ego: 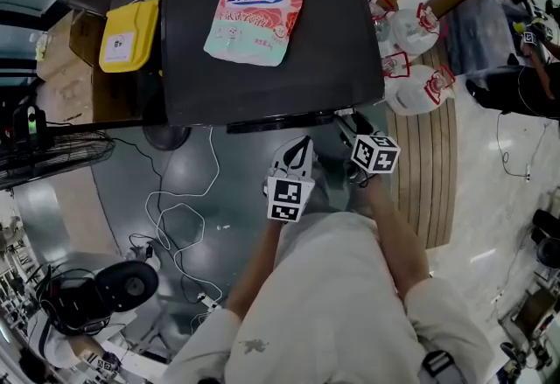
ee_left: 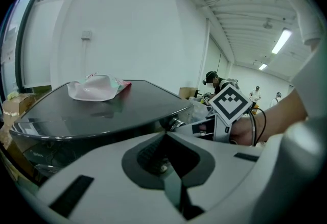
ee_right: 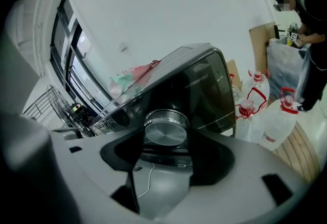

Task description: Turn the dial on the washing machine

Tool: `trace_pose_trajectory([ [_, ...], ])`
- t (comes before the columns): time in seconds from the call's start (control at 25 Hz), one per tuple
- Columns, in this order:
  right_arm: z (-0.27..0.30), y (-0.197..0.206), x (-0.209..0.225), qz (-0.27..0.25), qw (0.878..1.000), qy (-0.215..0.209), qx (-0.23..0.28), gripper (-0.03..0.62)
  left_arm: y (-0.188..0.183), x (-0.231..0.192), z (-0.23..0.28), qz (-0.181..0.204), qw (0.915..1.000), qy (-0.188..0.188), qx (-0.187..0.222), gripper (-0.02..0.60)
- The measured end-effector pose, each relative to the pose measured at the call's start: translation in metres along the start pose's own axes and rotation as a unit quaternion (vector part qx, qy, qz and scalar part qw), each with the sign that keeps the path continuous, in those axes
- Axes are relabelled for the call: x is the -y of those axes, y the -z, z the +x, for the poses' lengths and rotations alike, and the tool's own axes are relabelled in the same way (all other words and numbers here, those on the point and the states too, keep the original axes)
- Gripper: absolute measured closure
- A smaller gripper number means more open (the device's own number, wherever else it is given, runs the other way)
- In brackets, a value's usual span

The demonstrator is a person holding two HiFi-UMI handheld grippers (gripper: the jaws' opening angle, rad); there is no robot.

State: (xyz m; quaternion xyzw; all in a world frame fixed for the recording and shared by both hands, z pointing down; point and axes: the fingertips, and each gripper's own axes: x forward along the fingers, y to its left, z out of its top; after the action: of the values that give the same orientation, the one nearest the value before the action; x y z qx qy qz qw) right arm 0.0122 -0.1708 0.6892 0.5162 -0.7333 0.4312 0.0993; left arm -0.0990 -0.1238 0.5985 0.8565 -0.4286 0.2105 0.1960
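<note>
**Left claw** (ee_left: 166,135): smooth pale-grey shells with dark tips pressed together on nothing. The glossy black lid of the washing machine (ee_left: 102,110) lies just ahead and above, with a soft crumpled pouch (ee_left: 97,88) on it.

**Right claw** (ee_right: 167,135): spread wide, clasping the round brushed-metal dial (ee_right: 166,127) on the machine's dark front. Only the right gripper view shows the dial's face; the head view hides it under the lid.

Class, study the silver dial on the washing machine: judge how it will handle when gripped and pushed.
The dial looks like smooth brushed metal, so it is probably rigid and somewhat slippery. It sits mounted on the washing machine, so it should likely rotate, not lift or tip.
</note>
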Motion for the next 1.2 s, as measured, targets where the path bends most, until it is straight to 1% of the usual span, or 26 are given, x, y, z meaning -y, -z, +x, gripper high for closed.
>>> trace_pose_trajectory([
  [0.2, 0.001, -0.001, -0.001, 0.01, 1.0, -0.012, 0.002, 0.318, 0.003, 0.003, 0.0, -0.005, 1.0, 0.001, -0.001, 0.569],
  [0.36, 0.0, -0.002, 0.0, 0.022, 1.0, -0.022, 0.006, 0.318, 0.01, 0.007, 0.0, -0.009, 0.9999, -0.007, -0.003, 0.569],
  [0.6, 0.0, -0.001, 0.002, 0.051, 0.998, -0.041, 0.011, 0.318, 0.014, 0.008, -0.005, -0.014, 0.9993, -0.034, -0.002, 0.569],
  [0.84, 0.0, -0.003, 0.001, 0.066, 0.996, -0.055, 0.018, 0.318, 0.014, 0.012, -0.008, -0.013, 0.9983, -0.057, 0.005, 0.569],
  [1.2, 0.004, -0.001, 0.0, 0.102, 0.992, -0.069, 0.036, 0.318, 0.024, 0.023, -0.005, -0.014, 0.9981, -0.057, 0.016, 0.569],
])
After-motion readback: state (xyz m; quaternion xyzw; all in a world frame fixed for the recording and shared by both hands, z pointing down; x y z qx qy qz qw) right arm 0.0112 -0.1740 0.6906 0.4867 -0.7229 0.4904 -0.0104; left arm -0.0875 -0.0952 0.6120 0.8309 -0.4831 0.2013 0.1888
